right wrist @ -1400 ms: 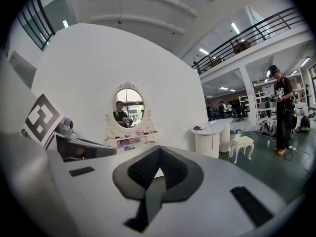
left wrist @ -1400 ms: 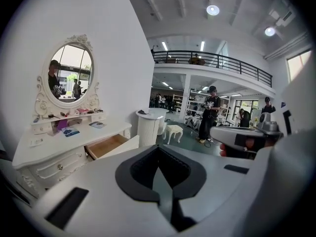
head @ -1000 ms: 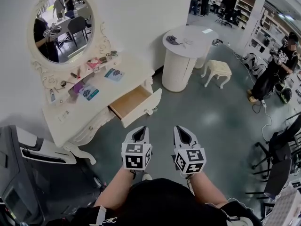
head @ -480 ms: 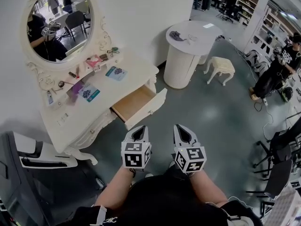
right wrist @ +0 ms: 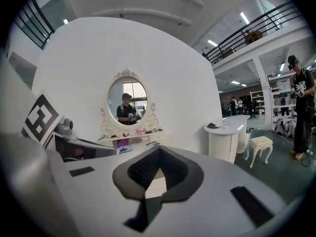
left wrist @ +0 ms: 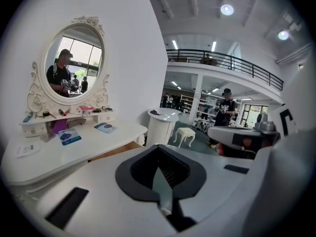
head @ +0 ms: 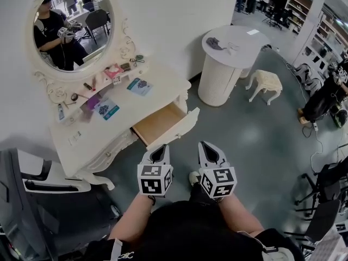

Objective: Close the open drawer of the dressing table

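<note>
Left gripper (head: 161, 149), right gripper (head: 209, 146) closed, empty, drawer (head: 161, 124) plainly open in head view, barely glimpsed from gripper views

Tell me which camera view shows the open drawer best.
The head view: it looks down into the drawer, showing its wooden inside and pulled-out white front. The left gripper view catches only a wooden sliver under the tabletop. The right gripper view shows no clear part of it.

Print on the cards (head: 107, 110) on the dressing table (head: 136, 112) is unreadably small.
</note>
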{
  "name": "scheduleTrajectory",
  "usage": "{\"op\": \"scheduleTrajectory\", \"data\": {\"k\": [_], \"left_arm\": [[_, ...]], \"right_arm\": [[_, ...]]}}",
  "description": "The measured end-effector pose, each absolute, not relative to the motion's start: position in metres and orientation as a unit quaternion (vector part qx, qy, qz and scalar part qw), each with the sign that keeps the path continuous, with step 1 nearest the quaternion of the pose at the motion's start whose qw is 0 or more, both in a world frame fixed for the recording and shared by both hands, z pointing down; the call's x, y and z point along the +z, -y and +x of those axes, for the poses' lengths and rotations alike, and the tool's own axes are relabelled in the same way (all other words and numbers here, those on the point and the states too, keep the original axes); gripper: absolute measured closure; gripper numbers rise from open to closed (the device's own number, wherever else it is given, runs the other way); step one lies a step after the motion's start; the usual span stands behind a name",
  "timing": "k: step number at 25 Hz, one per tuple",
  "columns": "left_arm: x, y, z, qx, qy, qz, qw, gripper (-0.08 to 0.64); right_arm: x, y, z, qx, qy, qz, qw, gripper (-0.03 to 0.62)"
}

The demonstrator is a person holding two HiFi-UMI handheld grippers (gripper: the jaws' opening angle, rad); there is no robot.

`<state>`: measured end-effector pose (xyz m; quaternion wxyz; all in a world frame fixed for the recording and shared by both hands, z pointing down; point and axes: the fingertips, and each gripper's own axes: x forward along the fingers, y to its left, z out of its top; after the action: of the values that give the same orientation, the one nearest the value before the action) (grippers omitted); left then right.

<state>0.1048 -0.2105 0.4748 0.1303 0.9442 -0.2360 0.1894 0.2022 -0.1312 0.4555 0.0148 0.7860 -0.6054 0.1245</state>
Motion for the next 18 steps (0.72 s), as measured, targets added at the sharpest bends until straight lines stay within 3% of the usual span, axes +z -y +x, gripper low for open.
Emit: {"op": "scheduleTrajectory", "data": {"k": [12,18], "left_arm": [[0.471,0.268,0.156,0.197,0.309,0.922,0.127,0.554],[0.485,0.282,0.173,0.218,0.348,0.901,0.143,0.554]], "right_arm": [[0.457,0.191,0.273,0.131,0.653,0.746,0.019,0.580],[0.486,0.222,0.292,0.168,0.687,0.705,0.054,0.578]]}}
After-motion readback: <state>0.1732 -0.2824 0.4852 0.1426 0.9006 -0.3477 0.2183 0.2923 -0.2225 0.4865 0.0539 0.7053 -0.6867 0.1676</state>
